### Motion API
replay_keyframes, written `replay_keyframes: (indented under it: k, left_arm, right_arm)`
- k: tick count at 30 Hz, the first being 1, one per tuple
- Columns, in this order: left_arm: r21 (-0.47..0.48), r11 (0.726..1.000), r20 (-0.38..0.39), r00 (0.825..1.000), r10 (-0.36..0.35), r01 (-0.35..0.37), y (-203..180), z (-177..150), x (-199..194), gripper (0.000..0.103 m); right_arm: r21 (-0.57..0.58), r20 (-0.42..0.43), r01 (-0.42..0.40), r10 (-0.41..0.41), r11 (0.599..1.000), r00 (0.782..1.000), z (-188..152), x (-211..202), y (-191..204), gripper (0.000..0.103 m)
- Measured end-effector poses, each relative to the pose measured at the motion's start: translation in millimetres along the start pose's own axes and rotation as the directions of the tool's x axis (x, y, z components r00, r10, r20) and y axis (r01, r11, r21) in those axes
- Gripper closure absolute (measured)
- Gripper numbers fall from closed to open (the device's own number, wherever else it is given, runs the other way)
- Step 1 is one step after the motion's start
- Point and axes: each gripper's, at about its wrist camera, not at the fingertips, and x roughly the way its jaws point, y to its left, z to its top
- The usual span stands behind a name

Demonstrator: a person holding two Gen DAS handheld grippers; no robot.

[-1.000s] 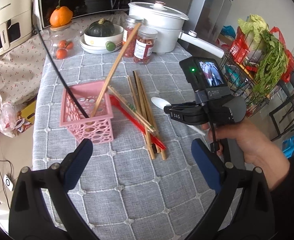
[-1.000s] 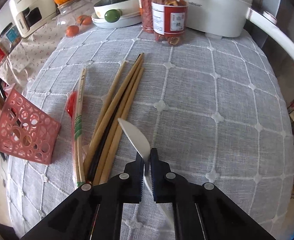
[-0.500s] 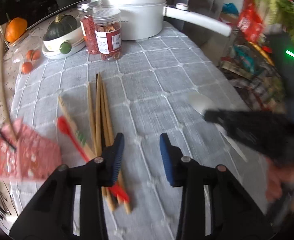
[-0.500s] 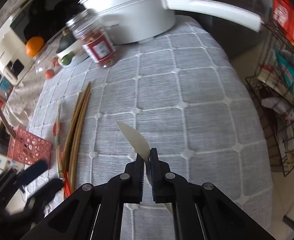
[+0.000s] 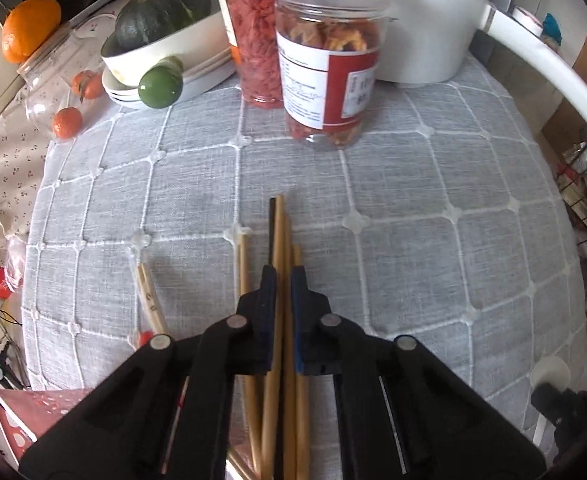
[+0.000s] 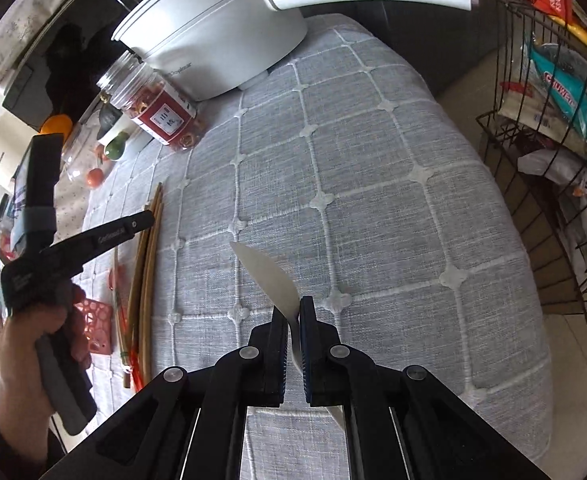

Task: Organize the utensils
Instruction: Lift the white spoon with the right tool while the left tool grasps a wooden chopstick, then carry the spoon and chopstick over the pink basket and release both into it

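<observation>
My left gripper (image 5: pixel 281 276) is closed down on a wooden chopstick (image 5: pixel 279 236) in a bundle of several chopsticks lying on the grey tablecloth (image 5: pixel 393 220). My right gripper (image 6: pixel 292 307) is shut on a white spoon (image 6: pixel 269 274) and holds it above the cloth, bowl pointing forward. The left gripper also shows in the right wrist view (image 6: pixel 145 218), low over the chopsticks (image 6: pixel 149 264). The pink basket (image 5: pixel 33 412) is at the bottom left, partly hidden; it also shows in the right wrist view (image 6: pixel 97 316). A red utensil (image 5: pixel 145 336) lies beside the chopsticks.
Two clear jars (image 5: pixel 325 68) with red contents, a white pot (image 5: pixel 433 12) with a long handle, a bowl with a green squash (image 5: pixel 161 12) and small oranges (image 5: pixel 67 122) stand at the back. A wire rack (image 6: pixel 553 120) of goods stands right of the table edge.
My left gripper has dropped to the chopstick bundle and closed from wide open to around one chopstick. My right gripper has lifted and swung right with the spoon.
</observation>
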Motion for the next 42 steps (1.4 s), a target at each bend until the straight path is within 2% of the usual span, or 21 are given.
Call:
replay_keyframes:
  k: [5,9,11,17,23,27,33,38,42]
  left_arm:
    - [0.007,1.000,-0.036,0.999,-0.017,0.018,2,-2,3,0.097]
    - [-0.021,0.993,-0.071,0.991,-0.118,0.116,3,-10,-2,0.097]
    - [-0.007,0.990,-0.080,0.987,-0.139,0.139,0,-16,-4,0.096]
    - [0.102,0.990,-0.081,0.993,-0.085,0.093,-22,-25,-9,0.096]
    - [0.084,0.995,-0.119,0.992,-0.037,0.047,-23,-21,-5,0.096]
    - [0.072,0.995,-0.123,0.990,-0.063,0.072,-17,-28,-1,0.096]
    - [0.104,0.993,-0.118,0.992,-0.042,0.054,-25,-27,-1,0.096]
    - [0.134,0.985,0.005,0.993,-0.114,0.112,-29,-48,-45,0.096]
    - [0.191,0.967,0.145,0.969,-0.200,0.171,-30,-75,-106,0.096]
  right_arm:
    - [-0.002,-0.001,-0.004,0.004,1.000,1.000,0,1,4,0.097]
    - [0.010,0.000,-0.005,0.005,1.000,1.000,-1,-1,2,0.097]
    - [0.011,0.002,-0.003,0.003,1.000,1.000,-3,-3,2,0.097]
    - [0.013,0.007,-0.001,0.000,1.000,1.000,-4,-5,3,0.097]
    - [0.010,0.004,0.003,-0.003,1.000,1.000,-4,-5,4,0.097]
    - [0.016,0.003,0.003,-0.003,1.000,1.000,-4,-4,3,0.097]
    - [0.014,0.001,0.002,-0.002,1.000,1.000,-3,0,6,0.097]
    - [-0.006,0.078,-0.028,0.028,1.000,0.997,-2,-19,12,0.097]
    - [-0.024,0.172,-0.116,0.118,0.993,0.978,-4,-46,19,0.097]
